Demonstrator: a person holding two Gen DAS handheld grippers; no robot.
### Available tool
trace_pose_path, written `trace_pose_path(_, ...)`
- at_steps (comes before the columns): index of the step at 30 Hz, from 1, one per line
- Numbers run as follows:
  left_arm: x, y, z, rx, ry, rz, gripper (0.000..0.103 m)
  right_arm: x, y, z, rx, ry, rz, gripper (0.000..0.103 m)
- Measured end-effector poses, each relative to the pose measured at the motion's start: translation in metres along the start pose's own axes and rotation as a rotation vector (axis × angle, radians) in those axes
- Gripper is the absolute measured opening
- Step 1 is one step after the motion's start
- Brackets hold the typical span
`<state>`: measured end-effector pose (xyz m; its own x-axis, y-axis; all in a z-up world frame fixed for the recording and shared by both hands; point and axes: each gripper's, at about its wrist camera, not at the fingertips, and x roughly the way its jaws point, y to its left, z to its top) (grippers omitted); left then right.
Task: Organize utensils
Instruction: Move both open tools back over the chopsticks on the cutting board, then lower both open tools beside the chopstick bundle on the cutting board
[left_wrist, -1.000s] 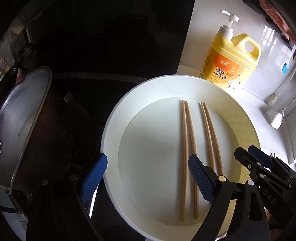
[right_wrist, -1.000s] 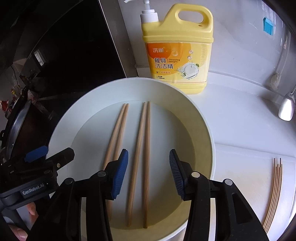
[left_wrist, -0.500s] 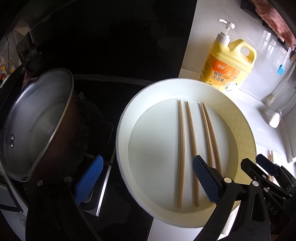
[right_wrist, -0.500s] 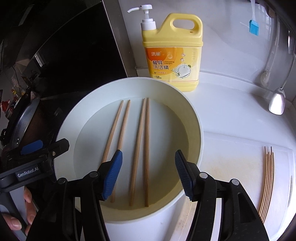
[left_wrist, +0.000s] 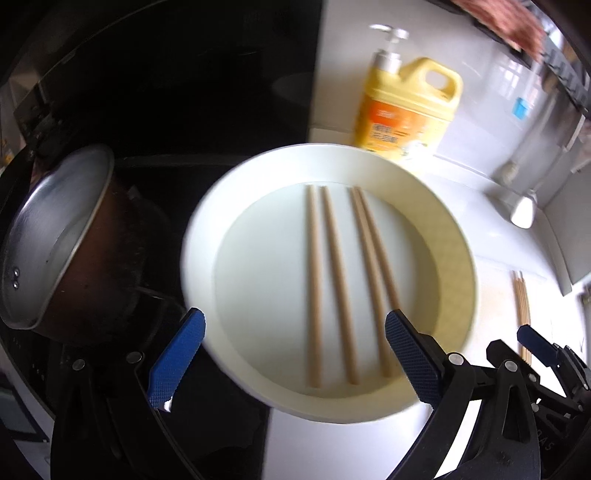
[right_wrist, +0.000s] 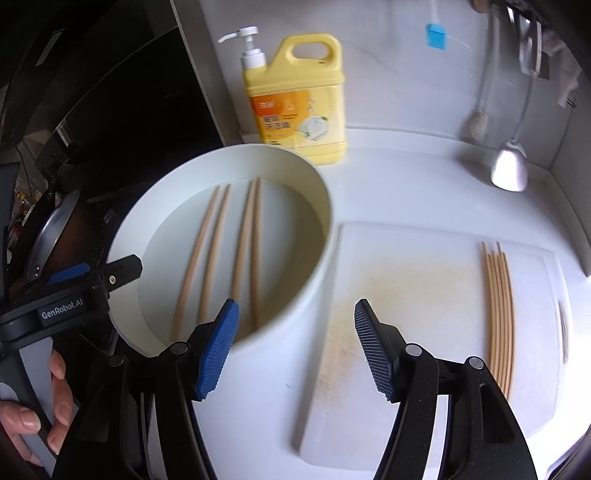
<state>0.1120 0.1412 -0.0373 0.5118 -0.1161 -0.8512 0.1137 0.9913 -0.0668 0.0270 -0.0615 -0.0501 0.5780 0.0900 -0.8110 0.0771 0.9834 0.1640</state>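
Observation:
Several wooden chopsticks (left_wrist: 334, 284) lie side by side in a white round basin (left_wrist: 456, 254); the right wrist view shows them too (right_wrist: 218, 254). My left gripper (left_wrist: 291, 354) is open and empty, above the basin's near rim. My right gripper (right_wrist: 295, 350) is open and empty, over the white cutting board (right_wrist: 413, 369) just right of the basin (right_wrist: 295, 295). A bundle of thin bamboo skewers (right_wrist: 498, 314) lies on the board's right side, also seen in the left wrist view (left_wrist: 521, 310).
A yellow dish-soap bottle (right_wrist: 299, 99) stands behind the basin. A metal pot (left_wrist: 55, 229) sits on the dark stove at the left. A ladle (right_wrist: 509, 170) and a blue brush (right_wrist: 436, 35) hang on the back wall.
Both grippers pulled back and up from the basin. The right gripper swung right over the cutting board and opened wider. The two left chopsticks spread slightly apart.

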Motion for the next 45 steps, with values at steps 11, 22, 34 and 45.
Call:
trace_pose_path(11,-0.023,-0.107,-0.022,0.018,-0.039,-0.092,0.096,-0.043,-0.118,-0.042,0.045,-0.037,-0.08,0.062)
trace_pose_path(22,-0.034,-0.204,-0.061,0.018,-0.012,-0.025,0.096,-0.044,-0.243,-0.081,0.152,-0.026,-0.041,0.062)
trace_pose_path(34,0.01,-0.225,-0.08,0.116,0.003,0.01,0.096,-0.003,-0.243,-0.092,0.118,0.007,-0.089,0.062)
trace_pose_path(45,0.04,-0.242,-0.096,0.162,-0.048,-0.058,0.096,0.001,-0.244,-0.092,0.148,-0.07,-0.136,0.062)
